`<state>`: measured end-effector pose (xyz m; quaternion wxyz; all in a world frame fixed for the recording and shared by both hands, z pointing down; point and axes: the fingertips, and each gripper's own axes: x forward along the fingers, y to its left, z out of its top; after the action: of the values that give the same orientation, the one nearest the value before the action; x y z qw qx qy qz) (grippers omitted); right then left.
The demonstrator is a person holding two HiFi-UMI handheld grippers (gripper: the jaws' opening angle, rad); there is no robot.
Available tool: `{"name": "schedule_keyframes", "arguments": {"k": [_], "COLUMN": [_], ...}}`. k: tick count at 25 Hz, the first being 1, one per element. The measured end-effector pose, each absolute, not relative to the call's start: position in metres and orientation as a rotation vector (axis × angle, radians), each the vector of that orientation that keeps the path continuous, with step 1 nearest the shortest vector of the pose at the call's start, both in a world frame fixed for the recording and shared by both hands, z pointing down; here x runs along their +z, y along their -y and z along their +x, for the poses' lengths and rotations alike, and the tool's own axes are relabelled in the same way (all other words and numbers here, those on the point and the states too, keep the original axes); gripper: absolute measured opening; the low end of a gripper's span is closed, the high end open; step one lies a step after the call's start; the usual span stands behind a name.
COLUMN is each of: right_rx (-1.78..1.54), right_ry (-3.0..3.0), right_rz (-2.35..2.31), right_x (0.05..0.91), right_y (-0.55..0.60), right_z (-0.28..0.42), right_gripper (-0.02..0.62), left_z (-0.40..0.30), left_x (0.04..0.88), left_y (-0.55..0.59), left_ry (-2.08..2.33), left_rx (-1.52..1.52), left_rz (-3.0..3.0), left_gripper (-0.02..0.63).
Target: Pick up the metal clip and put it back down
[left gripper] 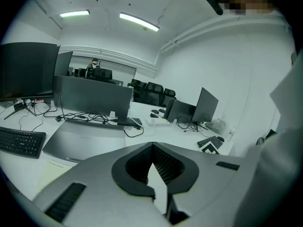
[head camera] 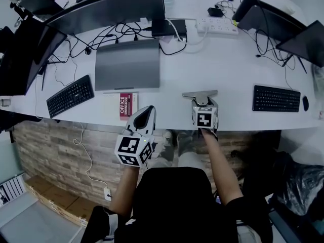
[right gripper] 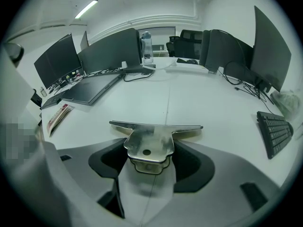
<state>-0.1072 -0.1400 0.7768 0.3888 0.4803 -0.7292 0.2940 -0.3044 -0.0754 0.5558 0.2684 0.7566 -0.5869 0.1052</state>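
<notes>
Grey left gripper [head camera: 150,109] at desk [head camera: 223,70] front edge, jaws pressed together, nothing between. Right gripper [head camera: 203,105] pinching metal clip [head camera: 200,94] by handles near same edge. Beyond: closed laptop [head camera: 127,64], power strip [head camera: 216,26].

Metal clip [right gripper: 148,144]: bare steel, shiny, smooth, smudged reflections.
Right gripper [right gripper: 149,137], left gripper [left gripper: 152,145]: matt grey plastic shells; jaws lined with black ribbed, rubbery-looking pads.
Table [head camera: 228,65]: white, smooth, faint sheen.
Laptop [head camera: 127,64]: grey metal-look lid, satin.
Keyboard [head camera: 70,95]: black matt plastic.
Booklet [head camera: 127,105]: paper, red-and-white cover, slight gloss.
Power strip [head camera: 216,26]: white smooth plastic.
Monitor back [head camera: 111,9]: dark matt plastic.
Floor [head camera: 55,151]: rough stone-brick pattern, matt.
</notes>
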Motion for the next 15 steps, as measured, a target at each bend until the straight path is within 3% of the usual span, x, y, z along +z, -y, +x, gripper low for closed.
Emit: {"name": "schedule_keyframes", "arguments": {"k": [15], "right_rx": [0.701], "right_ry": [1.913], "right_rz": [1.251], "right_x": [0.748], "right_y": [0.135], "right_z": [-0.103], "right_gripper": [0.301], "left_z": [-0.304], "left_x": [0.542], "left_y": [0.071], "left_ry": [1.566], "left_rx": [0.243], "left_rz": [2.083], "left_gripper": [0.012]}}
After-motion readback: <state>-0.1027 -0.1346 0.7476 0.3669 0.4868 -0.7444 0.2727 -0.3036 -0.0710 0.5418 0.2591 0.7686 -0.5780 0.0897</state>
